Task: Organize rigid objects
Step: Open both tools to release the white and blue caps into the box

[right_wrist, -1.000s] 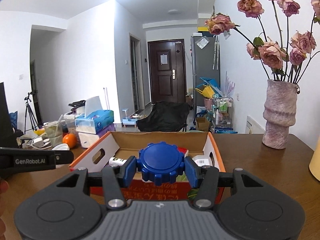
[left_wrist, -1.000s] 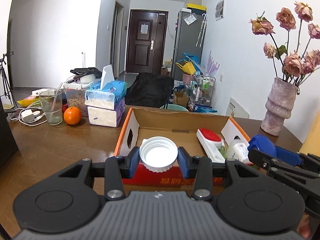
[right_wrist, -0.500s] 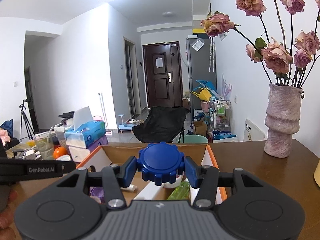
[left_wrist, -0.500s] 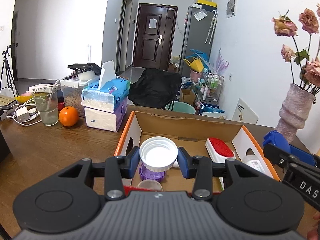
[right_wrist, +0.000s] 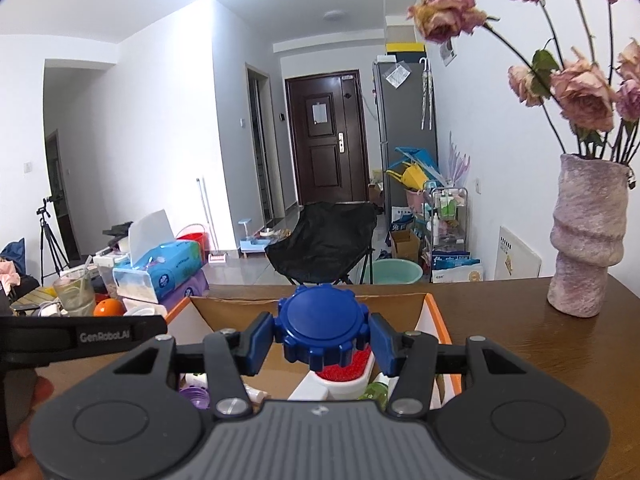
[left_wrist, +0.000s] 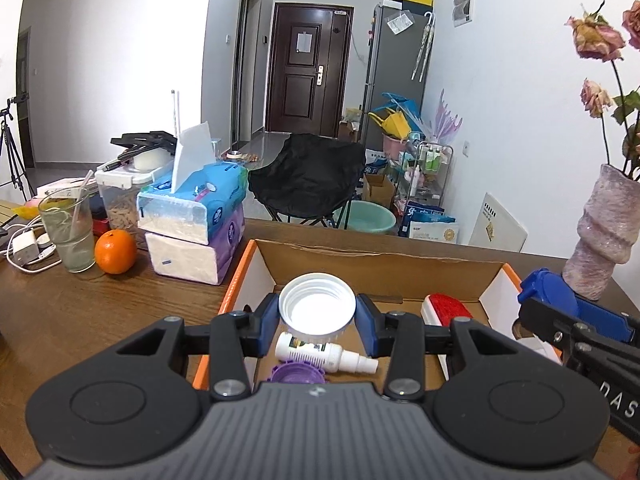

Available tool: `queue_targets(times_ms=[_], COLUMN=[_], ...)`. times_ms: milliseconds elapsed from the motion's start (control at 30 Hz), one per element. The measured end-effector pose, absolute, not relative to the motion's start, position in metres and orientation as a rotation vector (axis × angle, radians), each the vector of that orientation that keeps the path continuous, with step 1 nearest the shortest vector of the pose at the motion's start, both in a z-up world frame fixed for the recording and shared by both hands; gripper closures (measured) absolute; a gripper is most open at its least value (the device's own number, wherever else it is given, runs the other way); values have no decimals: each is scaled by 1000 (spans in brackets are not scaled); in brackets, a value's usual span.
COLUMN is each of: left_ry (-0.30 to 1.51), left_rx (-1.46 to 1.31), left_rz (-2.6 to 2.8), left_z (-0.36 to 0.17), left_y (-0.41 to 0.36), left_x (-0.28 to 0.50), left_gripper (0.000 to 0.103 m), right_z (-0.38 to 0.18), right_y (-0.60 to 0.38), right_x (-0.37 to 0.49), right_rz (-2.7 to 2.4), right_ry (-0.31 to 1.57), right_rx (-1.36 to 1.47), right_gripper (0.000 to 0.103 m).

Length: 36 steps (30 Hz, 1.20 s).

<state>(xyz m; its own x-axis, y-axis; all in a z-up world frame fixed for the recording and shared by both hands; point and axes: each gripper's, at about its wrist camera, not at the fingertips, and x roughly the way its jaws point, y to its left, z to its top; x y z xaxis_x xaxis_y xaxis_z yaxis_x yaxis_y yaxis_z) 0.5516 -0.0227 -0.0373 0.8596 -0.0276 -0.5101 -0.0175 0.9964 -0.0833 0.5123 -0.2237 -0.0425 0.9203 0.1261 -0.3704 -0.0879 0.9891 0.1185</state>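
A: Cardboard box (left_wrist: 400, 266) with orange outer walls is shown open on the wooden table (left_wrist: 80, 320). What is held by the left gripper (left_wrist: 317, 316)?

B: A white screw lid (left_wrist: 317, 305), open side towards the camera, is clamped between the blue pads (left_wrist: 269, 322). The jaws are drawn in narrow on its rim. The lid is held above the left part of the box.

A: And what is seen beneath it?

B: A small white spray bottle (left_wrist: 326, 354) is seen lying on its side on the box floor, with a purple lid (left_wrist: 298, 374) just beside it at the near wall. A white brush with red bristles (left_wrist: 446, 310) is seen lying further right.

A: How is the right gripper (right_wrist: 322, 336) shown?

B: A blue notched lid (right_wrist: 322, 330) is gripped edge-on between its pads (right_wrist: 256, 340), flat face towards the camera. It is held over the right half of the box (right_wrist: 434, 316), above the red-bristled brush (right_wrist: 344, 368). A green item (right_wrist: 374, 392) is partly hidden beside the brush; what it is cannot be told.

A: What is set around the box?

B: To its left, two stacked tissue packs (left_wrist: 196, 220), an orange (left_wrist: 115, 251) and a glass with a straw (left_wrist: 69, 234) are seen. At the right, a pink vase (right_wrist: 588, 240) with dried roses (right_wrist: 580, 92) is set well apart from the box.
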Motion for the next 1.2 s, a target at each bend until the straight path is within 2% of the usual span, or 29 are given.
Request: queue_targets(times_ms=[800,833,867,900,933,967,1000,1200], left_ry=[639,635,633,632,625,616,606,620], left_rx=[0,1,1,0,1,3,5,-21], left_rz=[34,38,37,38,44,59,72,83], left_z=[-76,-75,-75,-74,-73,-72,-71,-70], left_y=[-31,-31,-30,-30,-29,-29,-29,-22], left_x=[593,592,591,591,590,589,589,591], left_gripper=[61,58,45,36,17,3,0,0], right_z=[-74,-74,-75,-76,-77,-77,-78,-78], right_y=[-235,-235,-234,-234,-234,-234,-234,-240], right_x=[551,551,551,551,551,551,550,551], right_rz=[65,62,56,51,49,43,31,22], right_ry=[500,503,507,507,512,514,510,512], right_rx=[88,85,80,73,65,62,61,90], right_gripper=[52,51,51,42,34,13,2,0])
